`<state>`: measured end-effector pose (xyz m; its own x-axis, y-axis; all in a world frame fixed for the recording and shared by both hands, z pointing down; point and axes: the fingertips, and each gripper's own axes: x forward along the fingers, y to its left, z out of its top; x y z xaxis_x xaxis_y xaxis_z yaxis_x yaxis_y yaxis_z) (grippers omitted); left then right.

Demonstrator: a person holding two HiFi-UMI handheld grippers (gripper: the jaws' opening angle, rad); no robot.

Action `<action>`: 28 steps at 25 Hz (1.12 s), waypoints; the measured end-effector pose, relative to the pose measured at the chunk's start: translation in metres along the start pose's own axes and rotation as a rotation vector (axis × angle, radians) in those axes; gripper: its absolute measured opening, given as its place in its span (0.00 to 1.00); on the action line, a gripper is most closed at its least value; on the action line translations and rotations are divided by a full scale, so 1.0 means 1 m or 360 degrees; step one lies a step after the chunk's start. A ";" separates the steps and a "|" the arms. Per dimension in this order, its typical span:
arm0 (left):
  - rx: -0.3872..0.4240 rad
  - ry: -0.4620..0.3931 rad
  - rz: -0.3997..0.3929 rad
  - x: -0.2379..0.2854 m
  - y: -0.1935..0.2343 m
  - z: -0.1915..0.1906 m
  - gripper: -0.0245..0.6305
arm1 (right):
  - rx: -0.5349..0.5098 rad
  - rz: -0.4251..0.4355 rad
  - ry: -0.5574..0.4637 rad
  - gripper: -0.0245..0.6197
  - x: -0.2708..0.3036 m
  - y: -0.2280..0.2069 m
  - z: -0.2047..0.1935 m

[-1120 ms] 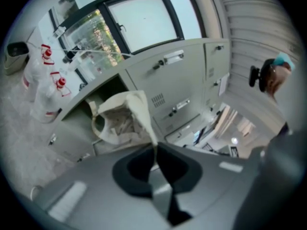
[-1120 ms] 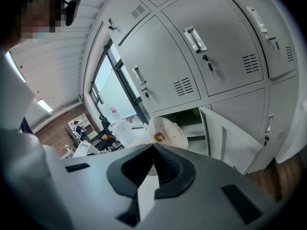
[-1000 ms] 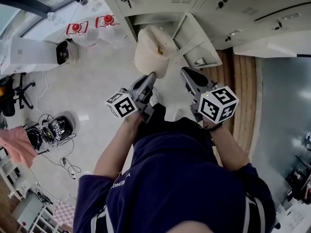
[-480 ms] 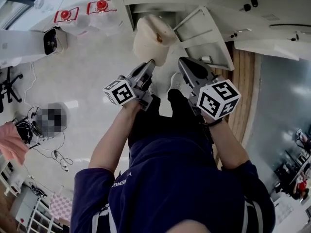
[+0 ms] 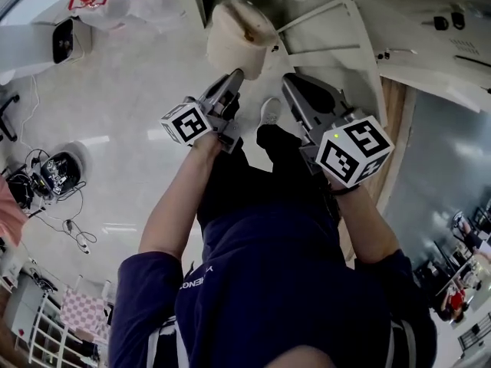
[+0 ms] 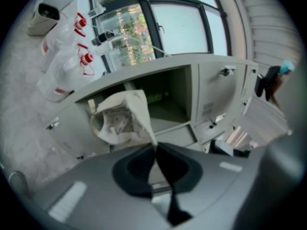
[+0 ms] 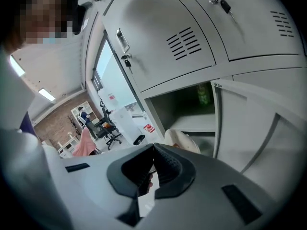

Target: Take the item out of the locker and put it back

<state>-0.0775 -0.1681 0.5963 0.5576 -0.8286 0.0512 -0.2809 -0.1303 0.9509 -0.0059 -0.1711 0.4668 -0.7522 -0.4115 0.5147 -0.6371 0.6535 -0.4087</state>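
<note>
Jaws of left gripper (image 6: 154, 146) clamped on bag (image 6: 120, 119) hem; of right gripper (image 7: 152, 150) together, empty | bag upper centre, open compartment (image 6: 168, 102) beyond, to its right

I count two claws, left claw (image 5: 235, 77) and right claw (image 5: 294, 85), and one cream cloth bag (image 5: 236, 38). There is one green bottle (image 7: 204, 94), one open grey metal locker door (image 5: 330, 37), and two clear red-printed plastic bags (image 6: 61, 37) (image 6: 62, 78).

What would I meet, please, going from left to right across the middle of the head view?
Cable tangle on the floor → left gripper, holding the cream bag → right gripper.
</note>
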 end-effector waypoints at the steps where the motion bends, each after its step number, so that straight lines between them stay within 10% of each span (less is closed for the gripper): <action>1: -0.0008 -0.0013 0.0000 0.004 0.009 -0.003 0.07 | -0.0012 0.0009 -0.0005 0.05 0.004 -0.004 -0.002; 28: -0.0015 -0.0273 -0.0138 0.124 0.149 0.031 0.07 | -0.0106 0.0159 0.0142 0.05 0.079 -0.051 -0.082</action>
<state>-0.0745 -0.3066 0.7347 0.4377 -0.8953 -0.0831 -0.2300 -0.2008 0.9522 -0.0189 -0.1854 0.5900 -0.7916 -0.2860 0.5400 -0.5448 0.7304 -0.4119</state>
